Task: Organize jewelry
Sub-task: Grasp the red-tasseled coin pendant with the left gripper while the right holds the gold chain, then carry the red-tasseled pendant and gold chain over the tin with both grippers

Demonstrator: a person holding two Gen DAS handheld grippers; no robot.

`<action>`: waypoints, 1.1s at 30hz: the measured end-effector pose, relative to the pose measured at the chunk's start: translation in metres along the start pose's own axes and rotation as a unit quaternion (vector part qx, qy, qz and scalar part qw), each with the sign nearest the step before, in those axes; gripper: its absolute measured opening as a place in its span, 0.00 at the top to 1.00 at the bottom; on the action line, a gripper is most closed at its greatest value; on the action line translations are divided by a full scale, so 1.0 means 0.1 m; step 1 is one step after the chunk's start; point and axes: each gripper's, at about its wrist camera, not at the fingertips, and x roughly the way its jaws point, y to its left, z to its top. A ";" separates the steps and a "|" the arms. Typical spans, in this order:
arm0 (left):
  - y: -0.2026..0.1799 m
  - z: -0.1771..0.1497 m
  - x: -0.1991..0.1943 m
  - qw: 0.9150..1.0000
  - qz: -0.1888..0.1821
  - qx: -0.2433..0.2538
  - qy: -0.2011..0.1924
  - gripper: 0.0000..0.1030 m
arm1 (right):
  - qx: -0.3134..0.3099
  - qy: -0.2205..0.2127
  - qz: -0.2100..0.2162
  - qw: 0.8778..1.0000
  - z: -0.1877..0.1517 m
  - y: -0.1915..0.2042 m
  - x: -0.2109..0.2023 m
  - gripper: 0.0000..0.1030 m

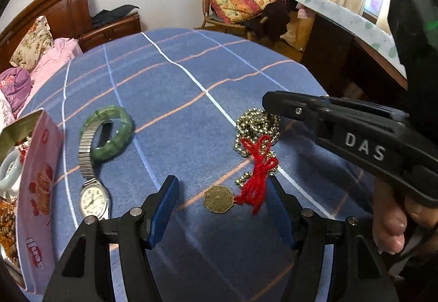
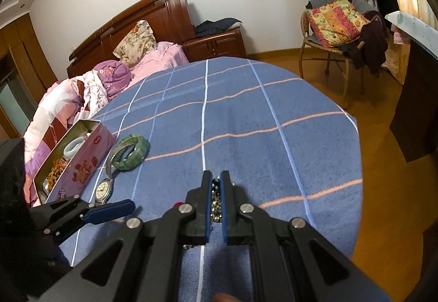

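A gold bead necklace (image 1: pixel 256 125) with red yarn (image 1: pixel 257 173) and a brass octagonal pendant (image 1: pixel 219 198) lies on the blue plaid tablecloth (image 1: pixel 191 69). My left gripper (image 1: pixel 223 181) is open, its blue pads either side of the pendant and yarn without touching them. My right gripper (image 2: pixel 217 173) is shut on the bead pile (image 2: pixel 216 200); in the left wrist view the right gripper (image 1: pixel 269 102) reaches in from the right onto the beads. To the left lie a green stone bracelet (image 1: pixel 112 135) and a metal-strap watch (image 1: pixel 93 200).
An open pink tin (image 1: pixel 38 192) stands at the table's left edge, holding a pale bangle (image 1: pixel 9 170) and other jewelry. A bed (image 2: pixel 153 55) lies beyond on the left. A cushioned chair (image 2: pixel 334 28) and a dark desk (image 2: pixel 416 110) stand to the right.
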 end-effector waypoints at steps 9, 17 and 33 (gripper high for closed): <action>0.10 -0.02 -0.04 1.000 0.000 -0.002 -0.002 0.96 | -0.004 0.007 -0.003 1.000 -0.04 0.03 0.03 0.93; 0.32 -0.03 -0.17 0.999 0.027 -0.031 -0.020 0.97 | -0.013 0.013 -0.006 1.000 -0.06 0.08 0.05 0.93; 0.86 -0.03 -0.58 0.988 0.069 -0.108 -0.082 0.97 | -0.066 0.032 -0.037 0.997 -0.12 0.28 0.10 0.91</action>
